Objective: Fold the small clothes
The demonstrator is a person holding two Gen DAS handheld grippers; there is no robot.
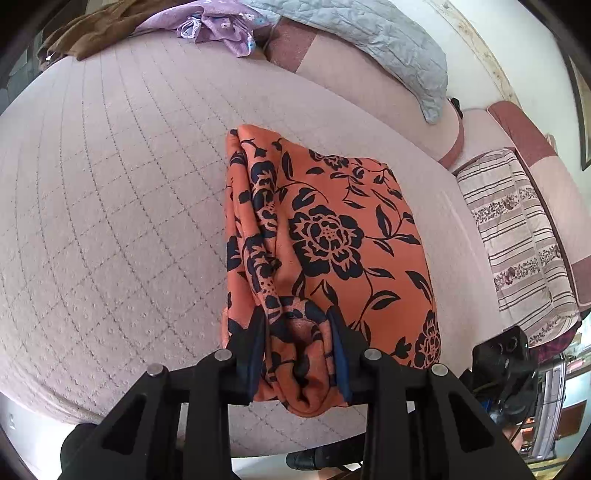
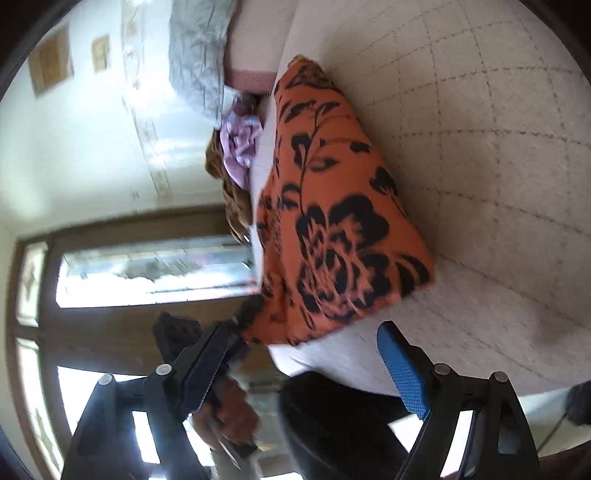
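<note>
left gripper (image 1: 297, 350): black angular frame, four round silver pin heads, dark blue pads inside the fingers (image 1: 258, 343).
right gripper (image 2: 306, 363): same black frame and silver pins, bright blue ribbed pads.
clothing (image 2: 332, 417): dark garment just behind the right fingers.

Matt printed cloth garment (image 1: 332, 236), quilted bedspread (image 1: 110, 192)

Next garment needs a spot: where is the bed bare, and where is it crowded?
Bare: the wide quilted stretch of bed left of the orange cloth, up to the far pile. Crowded: the far edge, with brown cloth, purple cloth and grey quilt; the right side, where a striped cushion lies beside the orange cloth.
</note>
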